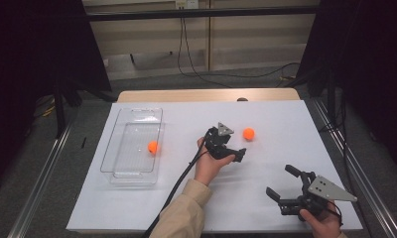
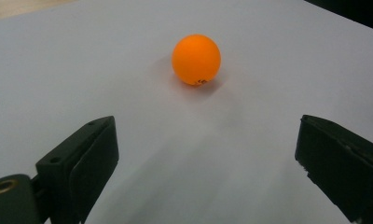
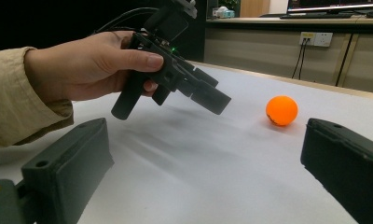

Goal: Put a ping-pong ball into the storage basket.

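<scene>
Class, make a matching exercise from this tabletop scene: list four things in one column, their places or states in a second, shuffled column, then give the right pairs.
Things
1. Ball on the table
2. Ball in the clear tray
3. Left gripper
4. Right gripper

Places or states
A. Lies inside the clear tray at the table's left
B. Held near the table's front right corner, jaws open
C. Rests on the bare white table, just ahead of a gripper
D. Points at the loose ball, jaws open, not touching it

Pairs: 1-C, 2-A, 3-D, 4-B
</scene>
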A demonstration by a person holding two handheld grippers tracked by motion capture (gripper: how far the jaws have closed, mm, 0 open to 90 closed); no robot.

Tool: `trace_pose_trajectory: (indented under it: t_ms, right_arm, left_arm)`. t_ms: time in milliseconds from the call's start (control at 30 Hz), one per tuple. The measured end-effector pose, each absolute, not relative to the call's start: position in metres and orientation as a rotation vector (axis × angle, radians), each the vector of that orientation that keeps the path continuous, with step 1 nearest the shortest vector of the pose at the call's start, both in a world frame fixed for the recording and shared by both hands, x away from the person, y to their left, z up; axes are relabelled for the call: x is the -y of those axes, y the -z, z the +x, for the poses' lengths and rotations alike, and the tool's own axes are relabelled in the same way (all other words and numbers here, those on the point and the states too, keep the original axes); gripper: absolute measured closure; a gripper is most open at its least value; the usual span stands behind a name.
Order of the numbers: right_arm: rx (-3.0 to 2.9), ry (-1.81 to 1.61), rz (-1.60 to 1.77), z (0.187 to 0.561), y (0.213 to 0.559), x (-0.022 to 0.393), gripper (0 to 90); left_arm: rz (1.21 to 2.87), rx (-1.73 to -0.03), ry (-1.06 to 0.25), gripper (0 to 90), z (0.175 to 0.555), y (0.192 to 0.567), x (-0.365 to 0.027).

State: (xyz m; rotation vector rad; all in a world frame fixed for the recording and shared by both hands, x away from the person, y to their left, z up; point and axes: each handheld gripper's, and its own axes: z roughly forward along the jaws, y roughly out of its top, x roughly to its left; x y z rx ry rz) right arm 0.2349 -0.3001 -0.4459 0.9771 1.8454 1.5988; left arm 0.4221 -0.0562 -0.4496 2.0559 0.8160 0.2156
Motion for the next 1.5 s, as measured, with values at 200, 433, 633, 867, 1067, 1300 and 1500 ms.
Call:
trace_pose_trajectory:
  t_ms: [200,433,633,867,1067,1300,1500]
  right_arm:
    - [-1.846,-1.600,0.979,0.235,0.446,0.300,1.1]
    - [-1.846,-1.599,0.982,0.235,0.446,0.300,1.2]
    - [-1.844,-1.599,0.980,0.235,0.446,0.300,1.2]
    - [-1.844,-1.601,0.979,0.235,0.446,0.300,1.2]
    - [-1.844,-1.603,0.978,0.235,0.446,0.300,1.2]
    - [-1.843,-1.603,0.978,0.235,0.446,0.300,1.2]
    - [-1.843,-1.603,0.977,0.235,0.446,0.300,1.2]
  left_arm:
    - [2.053,-0.813,-0.219,6.1,0.423,0.450,0.060]
    - [2.041,-0.820,-0.231,6.1,0.426,0.451,0.060]
    - [2.041,-0.831,-0.233,6.1,0.428,0.453,0.062]
    - [2.047,-0.821,-0.235,6.1,0.430,0.451,0.067]
    - [2.051,-0.813,-0.236,6.0,0.431,0.449,0.071]
    - [2.046,-0.817,-0.233,6.0,0.432,0.450,0.075]
    - [2.040,-0.820,-0.236,6.0,0.434,0.450,0.077]
